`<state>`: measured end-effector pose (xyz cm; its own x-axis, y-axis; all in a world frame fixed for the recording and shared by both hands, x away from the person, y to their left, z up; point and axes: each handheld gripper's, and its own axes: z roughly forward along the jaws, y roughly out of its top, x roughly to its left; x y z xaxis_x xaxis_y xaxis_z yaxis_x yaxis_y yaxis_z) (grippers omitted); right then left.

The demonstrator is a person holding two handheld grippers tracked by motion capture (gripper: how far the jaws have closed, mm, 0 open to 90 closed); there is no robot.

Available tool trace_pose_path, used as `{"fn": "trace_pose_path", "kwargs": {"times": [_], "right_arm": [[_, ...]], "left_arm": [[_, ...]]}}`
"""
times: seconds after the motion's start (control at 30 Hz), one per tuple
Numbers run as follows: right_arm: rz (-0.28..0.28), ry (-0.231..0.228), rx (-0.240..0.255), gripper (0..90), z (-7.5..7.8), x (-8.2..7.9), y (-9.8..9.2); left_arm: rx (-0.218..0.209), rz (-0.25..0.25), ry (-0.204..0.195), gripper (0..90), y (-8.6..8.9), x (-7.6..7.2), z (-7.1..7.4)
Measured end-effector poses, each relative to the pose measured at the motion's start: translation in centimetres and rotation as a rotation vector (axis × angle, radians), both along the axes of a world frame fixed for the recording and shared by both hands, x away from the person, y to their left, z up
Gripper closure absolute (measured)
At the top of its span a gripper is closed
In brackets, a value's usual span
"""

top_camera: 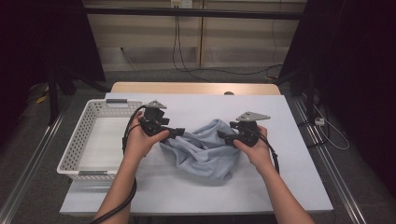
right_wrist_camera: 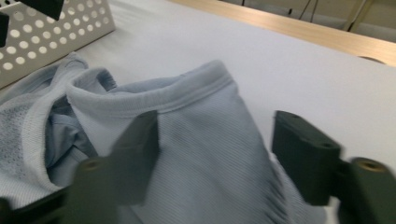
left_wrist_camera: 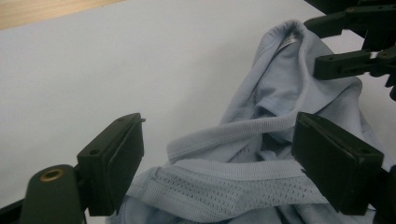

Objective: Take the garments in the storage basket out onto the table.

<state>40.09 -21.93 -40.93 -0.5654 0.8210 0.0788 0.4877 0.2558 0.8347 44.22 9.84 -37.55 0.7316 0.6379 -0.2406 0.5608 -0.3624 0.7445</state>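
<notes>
A crumpled light blue garment (top_camera: 205, 151) lies in a heap on the white table cover (top_camera: 280, 182). My left gripper (top_camera: 180, 132) is at the heap's left edge. In the left gripper view its jaws (left_wrist_camera: 219, 130) stand wide apart, with a ribbed hem and mesh fabric (left_wrist_camera: 224, 186) lying loose between them. My right gripper (top_camera: 222, 136) is at the heap's right side. In the right gripper view it (right_wrist_camera: 217, 126) is open over the garment's ribbed collar fold (right_wrist_camera: 187, 98), and its pads do not press the cloth. The left gripper view also shows the right gripper (left_wrist_camera: 314, 44) beyond the cloth.
A white perforated basket (top_camera: 74, 140) stands at the table's left, and its wall (right_wrist_camera: 56, 32) shows behind the cloth in the right gripper view. A wooden table edge (top_camera: 196, 87) runs along the back. Cables hang on the far wall.
</notes>
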Motion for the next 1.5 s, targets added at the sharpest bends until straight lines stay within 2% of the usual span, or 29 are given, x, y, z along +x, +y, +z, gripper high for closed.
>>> {"fn": "trace_pose_path", "kwargs": {"times": [0.03, 0.07, 0.13, 0.27, 0.43, 0.53, 0.73, 0.8, 1.03, 1.27, 1.37, 1.5], "right_arm": [[0.002, -0.003, -0.020, 67.1, 0.0, 0.0, 0.1], [0.012, 0.002, -0.041, 78.4, -0.1, -0.1, 0.1], [0.018, 0.026, -0.033, 86.0, 0.0, -0.3, -0.4], [-0.019, 0.043, 0.016, 86.7, 0.2, -1.2, -2.1], [-0.056, 0.026, 0.036, 86.8, 0.3, -3.3, -4.6], [-0.061, 0.024, 0.061, 86.8, -0.2, -4.6, -5.7], [-0.056, 0.026, 0.104, 86.8, -1.0, -6.8, -6.8], [-0.049, 0.039, 0.118, 86.8, -1.5, -7.1, -7.0], [-0.033, 0.073, 0.093, 86.8, -2.7, -7.3, -6.7], [-0.035, 0.065, 0.090, 86.7, -2.8, -7.4, -6.7], [-0.033, 0.063, 0.083, 86.7, -2.8, -7.5, -6.7], [-0.034, 0.063, 0.079, 86.6, -2.8, -7.7, -6.8]], "left_arm": [[0.006, -0.002, 0.002, 17.3, 0.0, 0.0, 0.0], [0.005, 0.002, 0.003, 17.5, 0.1, 0.0, -0.1], [0.010, 0.005, 0.004, 17.8, 0.2, -0.1, -0.2], [0.016, 0.007, 0.005, 18.8, 0.4, -0.1, -0.3], [0.021, 0.017, 0.001, 18.7, 0.4, -0.1, -0.3], [0.027, 0.015, -0.001, 18.4, 0.1, -0.1, -0.5], [0.041, 0.024, 0.012, 16.7, -0.6, 0.0, -1.2], [0.039, 0.034, 0.010, 15.8, -0.9, 0.1, -1.4], [0.046, 0.027, 0.015, 15.6, -1.5, 0.5, -1.7], [0.017, 0.020, 0.011, 15.6, -2.6, 1.5, -2.0], [0.040, 0.017, 0.006, 16.1, -3.0, 2.0, -2.4], [0.028, 0.020, 0.017, 17.7, -3.2, 2.4, -3.1]]}}
